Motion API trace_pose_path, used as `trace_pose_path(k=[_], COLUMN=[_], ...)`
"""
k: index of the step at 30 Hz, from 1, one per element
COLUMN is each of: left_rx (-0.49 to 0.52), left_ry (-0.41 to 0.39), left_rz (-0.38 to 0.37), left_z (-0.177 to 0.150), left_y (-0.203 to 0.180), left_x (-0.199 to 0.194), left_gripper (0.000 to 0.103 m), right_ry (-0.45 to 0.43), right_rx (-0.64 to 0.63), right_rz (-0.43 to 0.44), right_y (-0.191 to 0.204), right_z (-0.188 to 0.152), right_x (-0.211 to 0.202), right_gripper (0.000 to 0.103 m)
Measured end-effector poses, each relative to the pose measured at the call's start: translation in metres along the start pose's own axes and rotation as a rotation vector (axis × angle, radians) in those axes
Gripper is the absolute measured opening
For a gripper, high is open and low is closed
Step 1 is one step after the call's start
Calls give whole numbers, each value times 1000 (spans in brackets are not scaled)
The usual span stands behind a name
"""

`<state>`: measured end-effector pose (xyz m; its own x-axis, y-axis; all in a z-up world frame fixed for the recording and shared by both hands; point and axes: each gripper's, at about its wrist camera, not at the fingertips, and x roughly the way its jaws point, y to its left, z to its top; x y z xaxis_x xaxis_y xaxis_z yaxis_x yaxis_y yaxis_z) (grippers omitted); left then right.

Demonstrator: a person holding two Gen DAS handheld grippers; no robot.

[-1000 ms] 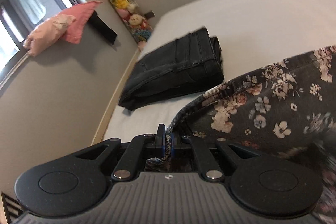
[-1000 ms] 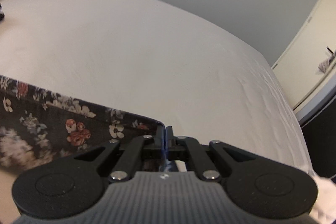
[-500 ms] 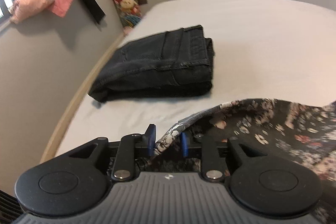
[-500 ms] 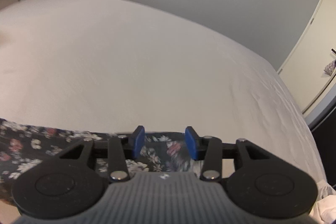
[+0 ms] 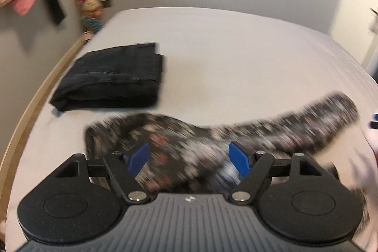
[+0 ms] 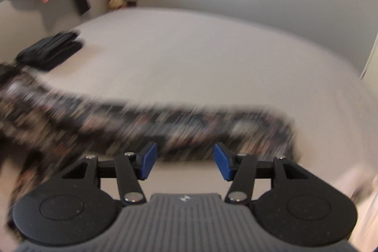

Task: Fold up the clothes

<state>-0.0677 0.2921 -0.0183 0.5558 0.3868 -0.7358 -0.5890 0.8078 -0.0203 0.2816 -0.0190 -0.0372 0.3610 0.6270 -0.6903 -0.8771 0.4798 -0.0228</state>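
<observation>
- Left wrist view: your left gripper (image 5: 189, 158) has just been opening and now stands wide, blue pads well apart. The floral garment (image 5: 224, 131) lies on the bed (image 5: 236, 51) under and ahead of the jaws, touched by neither pad. Nothing is held.
- Same view: the garment reads as a long band across the near bed, its left end squared off. That suggests you laid it down as a fold. Blur hides any creases.
- Same view: the folded black garment (image 5: 111, 77) sits beyond it near the left bed edge, apart from the floral piece. Likely parked there as finished work.
- Right wrist view: your right gripper (image 6: 184, 162) has also just been opening; it stands about half open. Bare sheet shows between the pads, the floral garment (image 6: 165, 124) just ahead. No grip.
- Same view: the band's right end stops short of the bed edge, so it rests fully supported.
- Judgement: both releases look done. The next fold needs fresh grips on the band.
</observation>
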Motion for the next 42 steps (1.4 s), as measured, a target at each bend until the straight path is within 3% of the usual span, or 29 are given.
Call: trace_pose_path(k=[4, 7, 9, 12, 17, 19, 20, 24, 26, 27, 28, 29, 35, 42], left_rx=[72, 86, 89, 50, -63, -102, -125, -226, -250, -256, -261, -270, -346, -283], left_ry=[15, 37, 53, 60, 3, -23, -35, -79, -106, -118, -131, -143, -192, -284], left_rz=[-46, -72, -79, -22, 116, 187, 203, 245, 256, 267, 276, 280, 275, 317], left_z=[-45, -76, -94, -111, -123, -126, -128, -137, -142, -142, -143, -143, -146, -129], left_y=[-37, -57, -71, -91, -117, -127, -126, -120, -116, -114, -112, -110, -99, -96], left_x=[-18, -22, -23, -17, 1, 9, 11, 19, 18, 16, 15, 13, 3, -38], left_gripper=[88, 88, 88, 88, 87, 82, 75, 42, 36, 28, 24, 18, 13, 8], right_ry=[127, 169, 178, 181, 196, 210, 213, 204, 205, 205, 203, 200, 133, 21], right_rx=[69, 111, 151, 224, 381, 437, 456, 469, 482, 484, 471, 462, 456, 322], right_rz=[64, 78, 86, 106, 124, 131, 140, 168, 196, 189, 166, 145, 115, 12], right_y=[30, 31, 29, 28, 30, 27, 25, 30, 34, 37, 40, 43, 41, 13], right_z=[-71, -128, -147, -158, -183, -190, -193, -194, -195, -195, -195, -195, -182, -124], right_x=[-22, -33, -40, -48, -44, -41, -40, -38, -34, -33, -32, -31, -49, -96], right_gripper=[57, 58, 58, 60, 63, 63, 63, 62, 44, 42, 31, 9, 9, 9])
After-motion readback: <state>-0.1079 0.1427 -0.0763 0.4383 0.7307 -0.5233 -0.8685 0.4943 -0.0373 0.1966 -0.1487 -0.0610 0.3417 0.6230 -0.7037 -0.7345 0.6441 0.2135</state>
